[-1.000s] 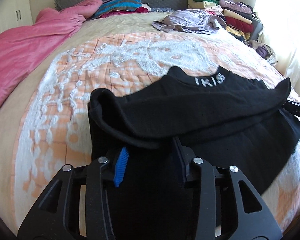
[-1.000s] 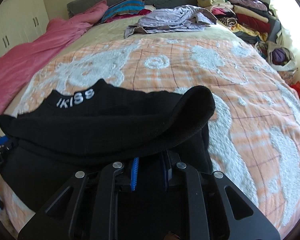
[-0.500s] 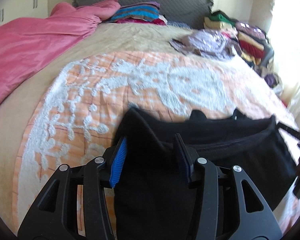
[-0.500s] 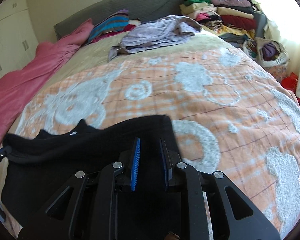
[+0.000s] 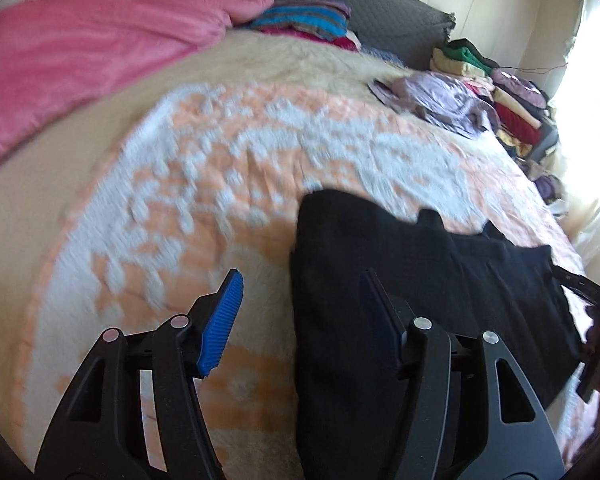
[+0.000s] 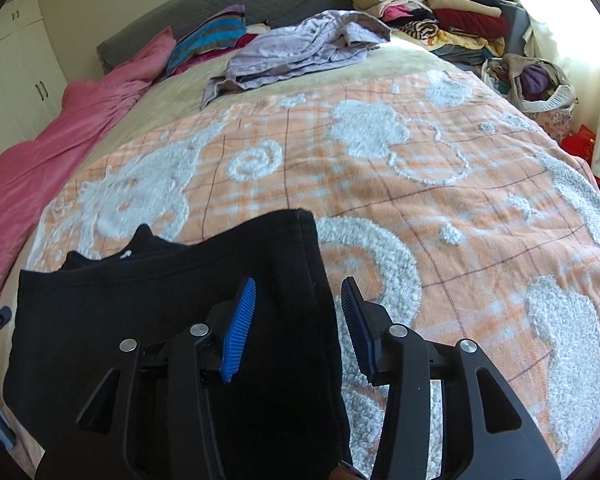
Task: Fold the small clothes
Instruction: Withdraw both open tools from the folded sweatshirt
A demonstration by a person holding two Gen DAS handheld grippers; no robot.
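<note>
Left gripper (image 5: pixel 302 312): jaws parted and just widened, blue pads clear of the cloth; one finger is seen over the bare blanket, the other over the garment's left edge, nothing pinched between them. Right gripper (image 6: pixel 298 322): jaws likewise parted and just widened, straddling the garment's right edge, with the cloth lying between the pads but not pressed by either. Black garment (image 6: pixel 172 300): laid folded and flat on the near part of the bed, close to its foot edge, its collar with white lettering partly showing at the far side of the fold; in the left view the same garment (image 5: pixel 440 288) is recorded stretching away to the right, that view being blurred. Blanket (image 6: pixel 440 208): orange check with raised white figures, spread over the near and middle bed beneath the garment. Pink quilt (image 6: pixel 52 152): heaped along the bed's left edge. Lilac clothes (image 6: pixel 300 48): crumpled toward the head end, well apart from the black garment. Striped pile (image 6: pixel 212 40): set against the grey headboard (image 6: pixel 260 0). Stacked clothes (image 6: pixel 440 12): piled at the far right corner, beyond the bed's edge.
</note>
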